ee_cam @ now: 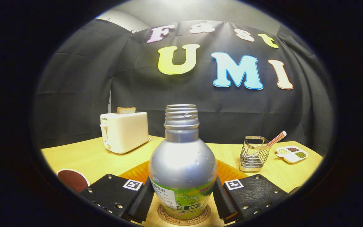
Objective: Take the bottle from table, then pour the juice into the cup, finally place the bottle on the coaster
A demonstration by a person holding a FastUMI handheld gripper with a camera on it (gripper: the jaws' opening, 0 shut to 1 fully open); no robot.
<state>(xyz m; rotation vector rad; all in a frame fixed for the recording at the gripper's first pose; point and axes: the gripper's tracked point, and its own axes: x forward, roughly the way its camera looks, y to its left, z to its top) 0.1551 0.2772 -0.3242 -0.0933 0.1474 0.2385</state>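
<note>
A silver bottle [183, 164] with a green label and an open threaded neck stands upright on a round brown coaster [200, 217]. My gripper [184, 201] has one finger on each side of the bottle's lower body, and both fingers [145, 197] press against the label. Beside the left finger, a white cup [73, 179] holds dark red juice.
An orange mat [230, 172] lies under and behind the bottle on the wooden table [83, 157]. A white toaster [124, 131] with a slice of bread stands at the back left. A wire holder [254, 154] with a striped straw and a small divided dish [291, 154] sit at the back right.
</note>
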